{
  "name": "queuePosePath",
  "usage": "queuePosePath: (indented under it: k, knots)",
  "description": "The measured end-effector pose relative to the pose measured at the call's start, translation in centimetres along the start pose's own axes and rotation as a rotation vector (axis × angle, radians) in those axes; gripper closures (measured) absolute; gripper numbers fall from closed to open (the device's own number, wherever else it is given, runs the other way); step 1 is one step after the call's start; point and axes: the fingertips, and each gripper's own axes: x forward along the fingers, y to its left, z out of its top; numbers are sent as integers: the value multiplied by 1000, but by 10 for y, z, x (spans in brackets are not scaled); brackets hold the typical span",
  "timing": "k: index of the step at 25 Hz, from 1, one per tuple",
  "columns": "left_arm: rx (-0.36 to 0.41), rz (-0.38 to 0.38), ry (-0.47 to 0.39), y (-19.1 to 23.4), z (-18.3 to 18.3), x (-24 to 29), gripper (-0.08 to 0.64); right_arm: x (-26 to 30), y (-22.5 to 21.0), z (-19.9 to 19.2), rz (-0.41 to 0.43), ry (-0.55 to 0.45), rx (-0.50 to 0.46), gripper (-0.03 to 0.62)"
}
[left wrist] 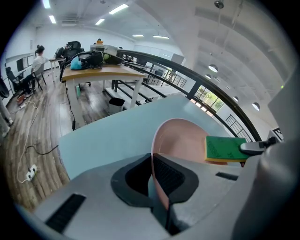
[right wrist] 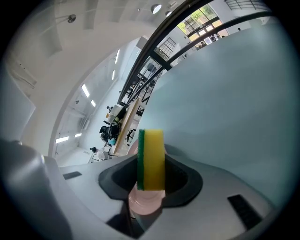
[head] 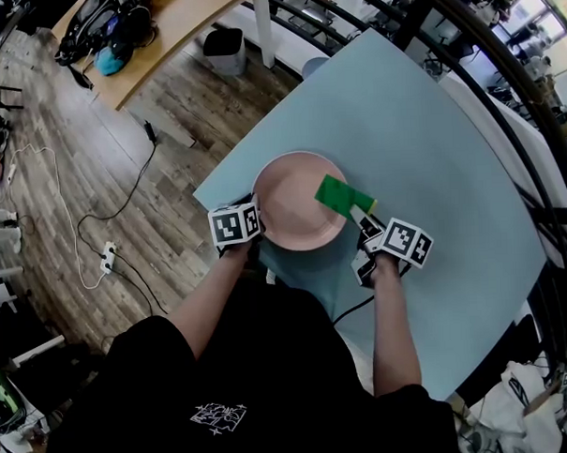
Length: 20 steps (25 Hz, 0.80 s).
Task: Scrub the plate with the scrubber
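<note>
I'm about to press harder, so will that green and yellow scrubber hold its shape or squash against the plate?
Likely squashes: the scrubber looks like yellow foam under a thin green pad. Probably light, since the right gripper holds it out by one end without sag. Yellow side faces the plate, so it may slide easily.

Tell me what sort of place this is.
Probably an open-plan office or lab: a wooden desk piled with bags, a seated person beyond it, a power strip on the wood floor.

Plate (head: 292,206) on table (head: 431,167), near edge. Scrubber (head: 338,195) over plate's right side. Left gripper (head: 256,222) at plate's left rim, right gripper (head: 361,214) at scrubber.
</note>
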Motion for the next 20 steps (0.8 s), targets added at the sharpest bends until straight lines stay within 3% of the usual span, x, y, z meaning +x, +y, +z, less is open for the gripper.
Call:
queuePosePath:
  k: [11,20]
  knots:
    - [3,-1,7,0,0,1,541,-31,-10,-40,22,75,-5,463]
    - [9,6,8,0,1,1,541,-10,9,-73,92,146,39,463]
